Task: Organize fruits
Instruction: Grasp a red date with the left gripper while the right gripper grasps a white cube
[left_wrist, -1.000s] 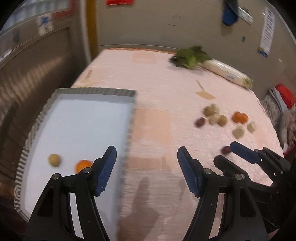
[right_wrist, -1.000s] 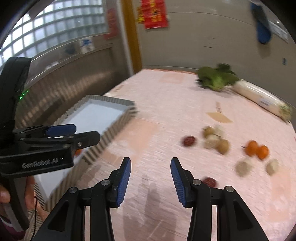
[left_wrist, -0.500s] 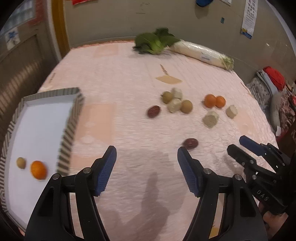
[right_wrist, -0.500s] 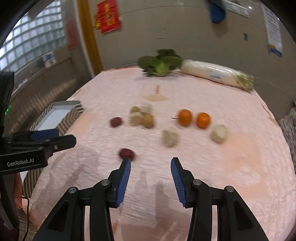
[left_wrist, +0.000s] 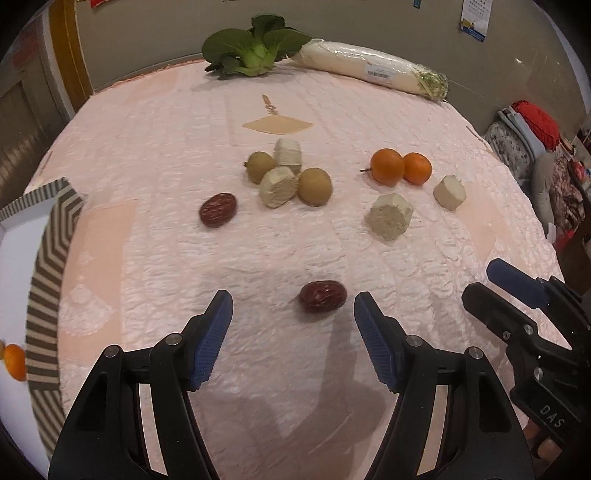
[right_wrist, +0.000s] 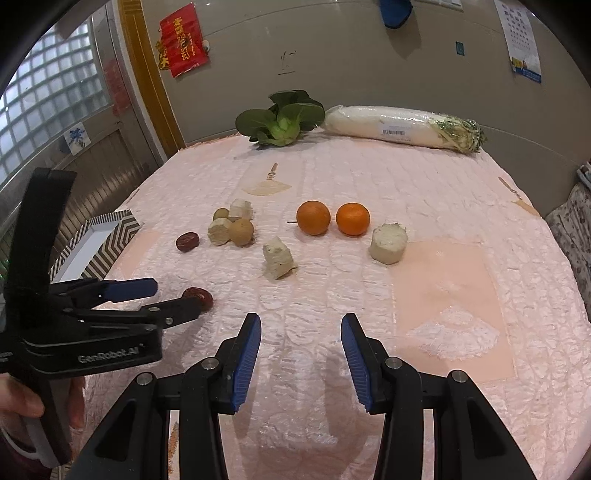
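Table (left_wrist: 155, 155), pink-clothed, carried nearly everything. Tray (left_wrist: 48, 258) at its left edge, with one orange (left_wrist: 14, 362) already inside. Judged barely begun: left loose on the cloth, two oranges (left_wrist: 387, 166), two brown fruits (left_wrist: 314, 186), two dates, amid pale chunks (left_wrist: 388, 216) that may not belong. Left tool (left_wrist: 291, 314) wide and empty, poised just short of the nearer date (left_wrist: 322, 296). Right tool (right_wrist: 300, 339) narrower, empty, over bare cloth.
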